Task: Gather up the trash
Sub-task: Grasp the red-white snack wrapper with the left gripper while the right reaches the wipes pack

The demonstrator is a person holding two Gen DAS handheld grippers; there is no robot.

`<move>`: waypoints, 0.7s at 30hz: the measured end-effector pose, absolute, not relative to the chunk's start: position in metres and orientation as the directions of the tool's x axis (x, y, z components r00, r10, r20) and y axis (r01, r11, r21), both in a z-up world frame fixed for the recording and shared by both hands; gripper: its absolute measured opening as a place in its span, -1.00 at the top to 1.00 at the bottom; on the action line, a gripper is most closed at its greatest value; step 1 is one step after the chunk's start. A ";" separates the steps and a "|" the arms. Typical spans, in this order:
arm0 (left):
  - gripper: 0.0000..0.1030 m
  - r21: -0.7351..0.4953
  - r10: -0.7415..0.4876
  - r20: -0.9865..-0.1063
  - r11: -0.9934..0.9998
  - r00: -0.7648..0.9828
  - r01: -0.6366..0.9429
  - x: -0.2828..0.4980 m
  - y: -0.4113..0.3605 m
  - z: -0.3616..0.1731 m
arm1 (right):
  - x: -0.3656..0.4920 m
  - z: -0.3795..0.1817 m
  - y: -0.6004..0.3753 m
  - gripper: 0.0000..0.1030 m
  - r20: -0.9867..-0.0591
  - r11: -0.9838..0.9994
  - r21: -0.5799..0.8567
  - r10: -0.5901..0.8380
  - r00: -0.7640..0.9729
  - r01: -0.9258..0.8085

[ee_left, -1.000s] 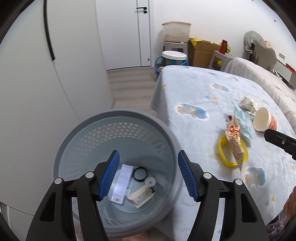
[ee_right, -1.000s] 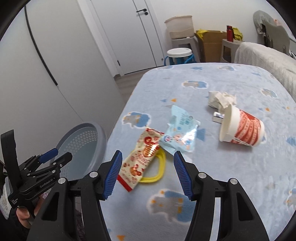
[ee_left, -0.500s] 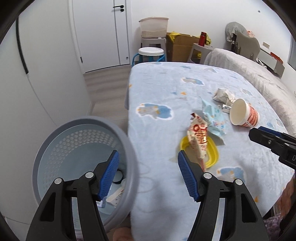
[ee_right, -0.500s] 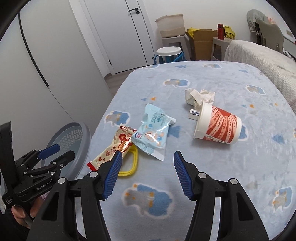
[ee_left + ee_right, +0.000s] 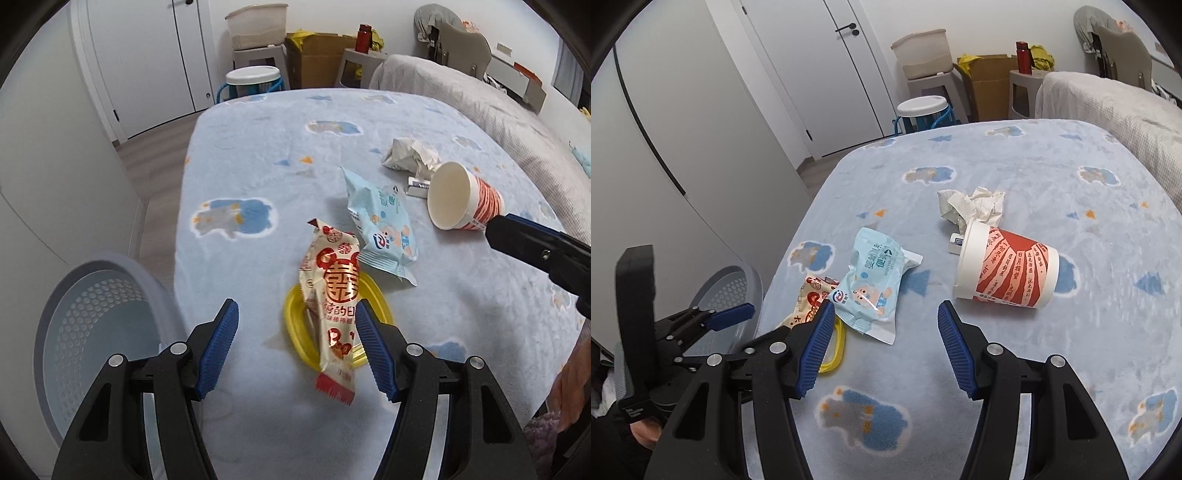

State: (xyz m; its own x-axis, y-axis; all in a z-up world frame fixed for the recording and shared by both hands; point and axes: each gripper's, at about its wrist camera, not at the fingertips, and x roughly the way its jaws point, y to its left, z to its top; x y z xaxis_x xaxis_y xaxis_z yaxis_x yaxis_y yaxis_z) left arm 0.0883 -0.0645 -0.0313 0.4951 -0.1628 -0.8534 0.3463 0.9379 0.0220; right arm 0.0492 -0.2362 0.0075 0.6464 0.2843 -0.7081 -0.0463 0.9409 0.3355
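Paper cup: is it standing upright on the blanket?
No, the paper cup lies on its side on the blanket, its open mouth facing the wipes packet.

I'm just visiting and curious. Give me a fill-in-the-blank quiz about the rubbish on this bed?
1. The red-striped cup lies on its ____.
2. The red-and-cream wrapper lies across a ____ ring.
3. The crumpled paper sits just behind the ____.
4. The grey basket stands off the bed's ____ edge.

Answers: side; yellow; cup; left

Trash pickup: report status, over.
Both grippers open, empty: left gripper, right gripper. Red snack wrapper lies across yellow ring, ahead of left. Nothing blocking.
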 end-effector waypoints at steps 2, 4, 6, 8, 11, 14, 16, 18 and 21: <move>-0.22 0.019 -0.165 -0.859 0.936 0.484 0.352 0.091 -0.068 -0.037 | 0.049 0.006 -0.238 -0.11 -0.706 0.938 0.343 0.291 0.645 -0.048; -0.22 0.022 -0.159 -0.865 0.936 0.476 0.352 0.095 -0.072 -0.044 | 0.050 0.004 -0.239 -0.11 -0.707 0.937 0.347 0.297 0.642 -0.051; -0.22 0.025 -0.154 -0.869 0.936 0.470 0.352 0.097 -0.075 -0.048 | 0.050 0.002 -0.239 -0.11 -0.711 0.936 0.347 0.300 0.636 -0.054; -0.22 0.034 -0.145 -0.870 0.935 0.470 0.352 0.098 -0.076 -0.051 | 0.051 -0.001 -0.238 -0.11 -0.715 0.936 0.348 0.303 0.630 -0.055; -0.22 0.041 -0.142 -0.869 0.934 0.474 0.356 0.099 -0.078 -0.053 | 0.051 -0.002 -0.236 -0.11 -0.717 0.936 0.347 0.305 0.626 -0.059; -0.15 0.045 -0.142 -0.869 0.931 0.473 0.362 0.100 -0.080 -0.055 | 0.050 -0.002 -0.235 -0.11 -0.716 0.937 0.345 0.305 0.627 -0.062; 0.05 0.051 -0.137 -0.872 0.929 0.470 0.367 0.100 -0.082 -0.057 | 0.050 -0.002 -0.234 -0.11 -0.716 0.937 0.343 0.305 0.628 -0.063; 0.30 0.046 -0.140 -0.875 0.929 0.463 0.368 0.100 -0.081 -0.058 | 0.051 -0.003 -0.234 -0.11 -0.718 0.938 0.341 0.304 0.627 -0.064; 0.40 0.041 -0.144 -0.874 0.930 0.465 0.365 0.099 -0.079 -0.057 | 0.052 -0.004 -0.232 -0.11 -0.721 0.939 0.338 0.301 0.624 -0.063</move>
